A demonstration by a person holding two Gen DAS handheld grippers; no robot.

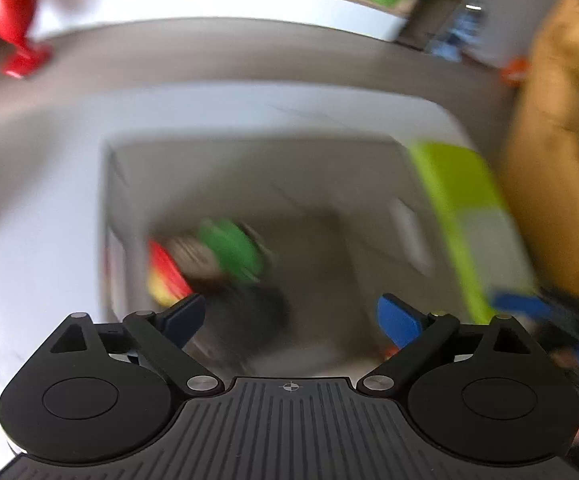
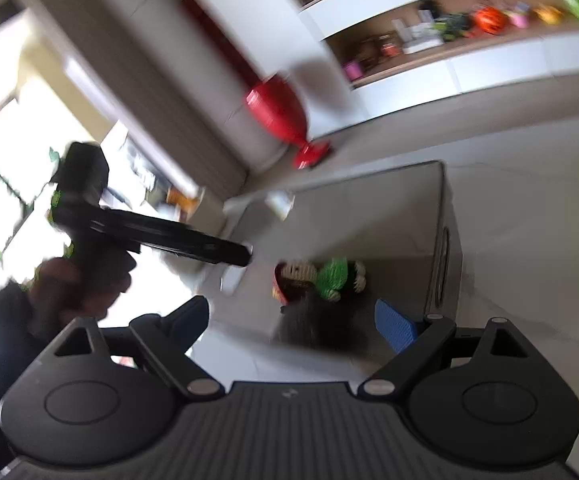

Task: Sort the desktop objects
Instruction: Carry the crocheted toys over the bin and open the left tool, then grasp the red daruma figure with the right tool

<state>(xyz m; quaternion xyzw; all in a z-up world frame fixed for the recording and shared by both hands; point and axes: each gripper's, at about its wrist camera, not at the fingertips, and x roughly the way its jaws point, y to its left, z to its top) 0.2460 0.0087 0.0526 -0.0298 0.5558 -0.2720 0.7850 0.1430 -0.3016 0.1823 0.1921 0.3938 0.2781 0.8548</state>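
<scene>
Grey bin (image 1: 225,168), left claw (image 1: 289,320) agape, left hand (image 2: 69,288) only right view.

No readable text, labels, brand names or numbers appear in either view; motion blur smears every surface. The only sign is a small crosshair mark printed on the ribbed black body of the left gripper (image 1: 291,316), centred behind its fingers.

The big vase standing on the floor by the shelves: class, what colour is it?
Red. The vase shows best in the right wrist view, foot included.
</scene>
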